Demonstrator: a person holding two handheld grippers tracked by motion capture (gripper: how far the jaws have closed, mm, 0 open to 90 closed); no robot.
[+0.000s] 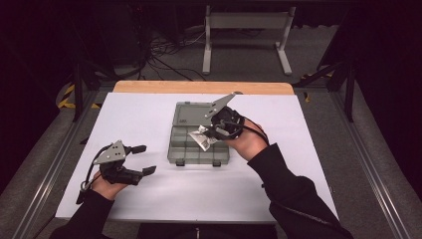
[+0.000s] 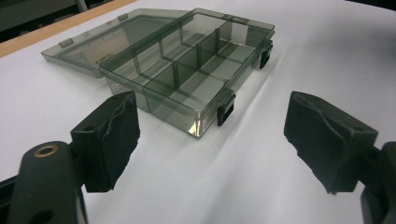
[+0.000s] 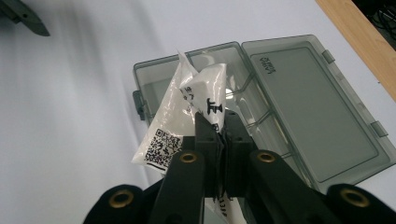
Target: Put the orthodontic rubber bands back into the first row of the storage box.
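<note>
Print on the bag and the box lid

The white plastic bag (image 3: 187, 116) carries a black QR code and Chinese characters, among them 正; the organizer box (image 3: 299, 107) lid bears small embossed lettering, too faint to read.

I see the compartment box (image 1: 198, 144) near the middle of the frame, on the table (image 1: 149, 114), with its lid (image 1: 191, 115) lying open behind it. My right gripper (image 1: 211, 133) holds the small bag (image 1: 203, 138) above the box. My left gripper (image 1: 143, 159) is at lower left, well apart.

Smoky grey box (image 3: 299, 116), white printed packet (image 3: 182, 116).
</note>
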